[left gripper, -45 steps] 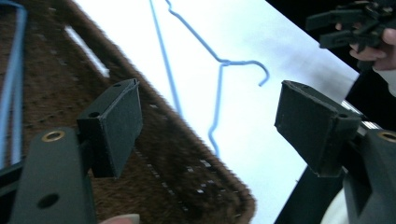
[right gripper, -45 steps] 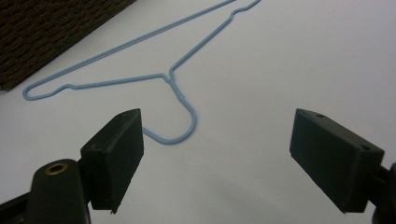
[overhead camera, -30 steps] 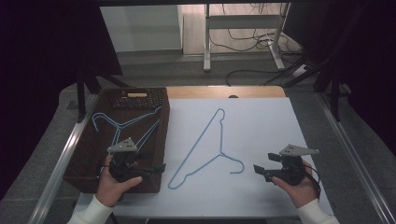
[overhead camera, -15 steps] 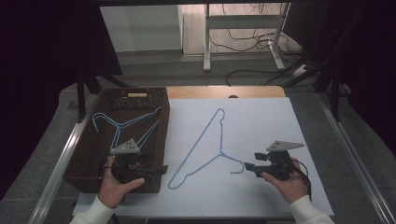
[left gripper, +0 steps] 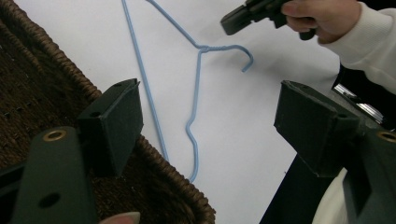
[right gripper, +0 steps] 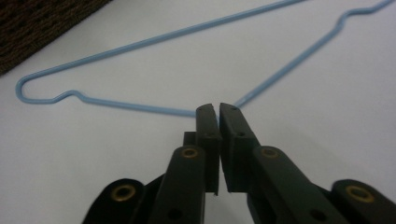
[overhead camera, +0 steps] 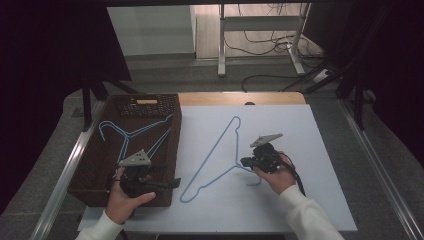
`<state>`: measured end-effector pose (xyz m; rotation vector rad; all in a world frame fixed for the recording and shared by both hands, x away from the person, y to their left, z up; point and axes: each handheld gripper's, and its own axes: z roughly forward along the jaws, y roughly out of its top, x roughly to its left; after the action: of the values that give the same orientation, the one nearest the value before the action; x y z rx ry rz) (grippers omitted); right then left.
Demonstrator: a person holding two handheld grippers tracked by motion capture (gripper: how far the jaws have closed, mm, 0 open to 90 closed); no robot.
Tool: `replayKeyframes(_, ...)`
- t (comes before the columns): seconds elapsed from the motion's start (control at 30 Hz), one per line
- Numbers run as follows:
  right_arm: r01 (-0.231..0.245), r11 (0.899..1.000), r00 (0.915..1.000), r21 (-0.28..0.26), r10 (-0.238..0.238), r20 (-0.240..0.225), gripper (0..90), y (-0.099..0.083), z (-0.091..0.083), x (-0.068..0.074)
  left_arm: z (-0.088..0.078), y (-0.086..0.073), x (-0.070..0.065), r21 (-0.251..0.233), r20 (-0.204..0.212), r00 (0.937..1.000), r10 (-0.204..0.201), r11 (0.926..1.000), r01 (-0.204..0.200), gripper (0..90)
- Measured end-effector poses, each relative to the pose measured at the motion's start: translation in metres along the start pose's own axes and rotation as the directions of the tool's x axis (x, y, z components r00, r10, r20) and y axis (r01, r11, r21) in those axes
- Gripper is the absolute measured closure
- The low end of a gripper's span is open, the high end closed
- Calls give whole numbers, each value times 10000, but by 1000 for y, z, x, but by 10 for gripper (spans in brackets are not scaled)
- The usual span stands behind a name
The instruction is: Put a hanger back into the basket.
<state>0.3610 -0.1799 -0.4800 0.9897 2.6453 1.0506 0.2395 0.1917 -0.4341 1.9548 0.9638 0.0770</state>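
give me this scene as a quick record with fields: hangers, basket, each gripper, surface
hanger on sheet: blue wire hanger lying flat on the white sheet
hanger in basket: second blue wire hanger lying in the brown wicker basket
right gripper: jaws have just been closing, now together at the neck of the hanger on the sheet, where its wires meet; whether they pinch the wire cannot be told
left gripper: jaws open, nothing between them, above the basket's near corner
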Motion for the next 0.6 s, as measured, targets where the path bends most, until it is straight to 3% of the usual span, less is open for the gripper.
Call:
replayKeyframes(0.17,155,9994,9998,315,-151,-151,896,16,26,-4,-1,0,0,-25,-27,10000,-10,10000,10,233)
replayKeyframes(0.37,67,9983,10000,586,-70,58,896,34,61,-11,-1,1,-2,-17,-4,10000,67,10000,-67,235)
replayKeyframes(0.6,53,9946,9998,1033,-72,180,896,37,79,-15,-1,0,-1,-10,-6,10000,61,10000,-61,236)
